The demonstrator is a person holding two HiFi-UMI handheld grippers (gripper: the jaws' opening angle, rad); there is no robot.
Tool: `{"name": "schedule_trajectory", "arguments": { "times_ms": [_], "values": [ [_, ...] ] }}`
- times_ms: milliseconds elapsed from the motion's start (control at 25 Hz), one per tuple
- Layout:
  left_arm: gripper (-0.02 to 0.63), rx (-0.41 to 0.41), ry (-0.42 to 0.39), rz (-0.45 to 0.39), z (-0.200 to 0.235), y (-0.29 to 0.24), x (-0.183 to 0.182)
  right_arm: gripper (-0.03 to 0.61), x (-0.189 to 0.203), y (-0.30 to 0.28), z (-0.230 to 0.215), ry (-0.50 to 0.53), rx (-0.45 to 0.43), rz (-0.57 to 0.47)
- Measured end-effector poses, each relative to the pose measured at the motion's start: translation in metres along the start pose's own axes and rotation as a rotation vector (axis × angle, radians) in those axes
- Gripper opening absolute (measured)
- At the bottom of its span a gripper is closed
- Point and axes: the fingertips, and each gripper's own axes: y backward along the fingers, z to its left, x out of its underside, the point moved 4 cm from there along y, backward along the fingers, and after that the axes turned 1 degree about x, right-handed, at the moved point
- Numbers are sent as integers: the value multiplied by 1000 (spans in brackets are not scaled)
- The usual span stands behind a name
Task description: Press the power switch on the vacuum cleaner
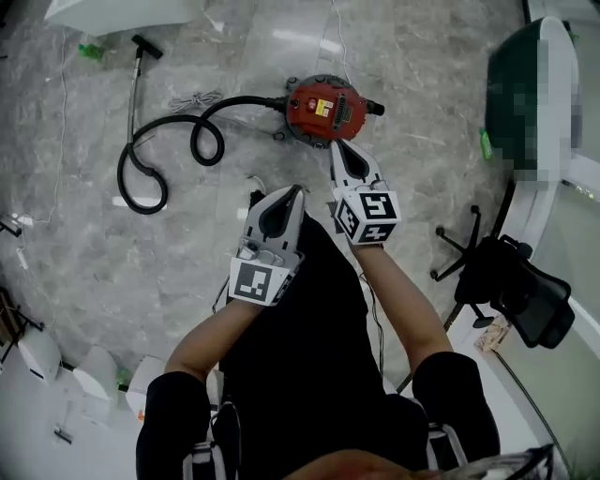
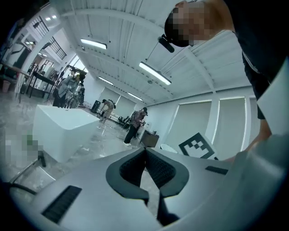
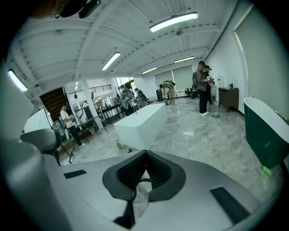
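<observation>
The red canister vacuum cleaner (image 1: pixel 323 110) lies on the marble floor in the head view. Its black hose (image 1: pixel 159 155) loops away to the left and ends in a wand and nozzle (image 1: pixel 142 47). My right gripper (image 1: pixel 335 145) is shut and empty, its tip just below the vacuum's near edge. My left gripper (image 1: pixel 297 190) is also shut and empty, held lower and to the left, apart from the vacuum. In both gripper views the jaws meet at the tips: left gripper (image 2: pixel 145 149), right gripper (image 3: pixel 145 152). Neither gripper view shows the vacuum.
A black office chair (image 1: pixel 511 281) stands at the right beside a white-rimmed green tub (image 1: pixel 534 84). A white block (image 1: pixel 122 11) and a green bottle (image 1: pixel 91 51) sit at the top left. A thin white cable (image 1: pixel 342 47) runs up from the vacuum. Several people stand far off (image 3: pixel 203 85).
</observation>
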Motion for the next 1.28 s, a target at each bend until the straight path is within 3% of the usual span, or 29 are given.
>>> {"name": "schedule_trajectory", "arguments": {
  "times_ms": [200,320,440,640,800,1000,1280],
  "values": [
    [20,16,-79,-21,-13,2,-39,18,-17,59,14,-8,19,-66],
    [20,21,-75,-41,-21,0,-62,18,-31,92,23,24,16,-119],
    [20,31,-60,-66,-35,0,-85,18,-49,126,41,28,-48,-186],
    [20,110,-98,-33,-75,-7,-106,18,-88,182,58,65,-51,-355],
    [20,139,-118,-49,-93,-10,-127,18,-111,196,55,-6,-37,-435],
    [20,165,-186,-123,-108,-12,-152,18,-140,203,55,85,-11,-492],
    [20,192,-234,-149,-115,-25,-162,18,-160,203,48,92,-10,-565]
  ]
}}
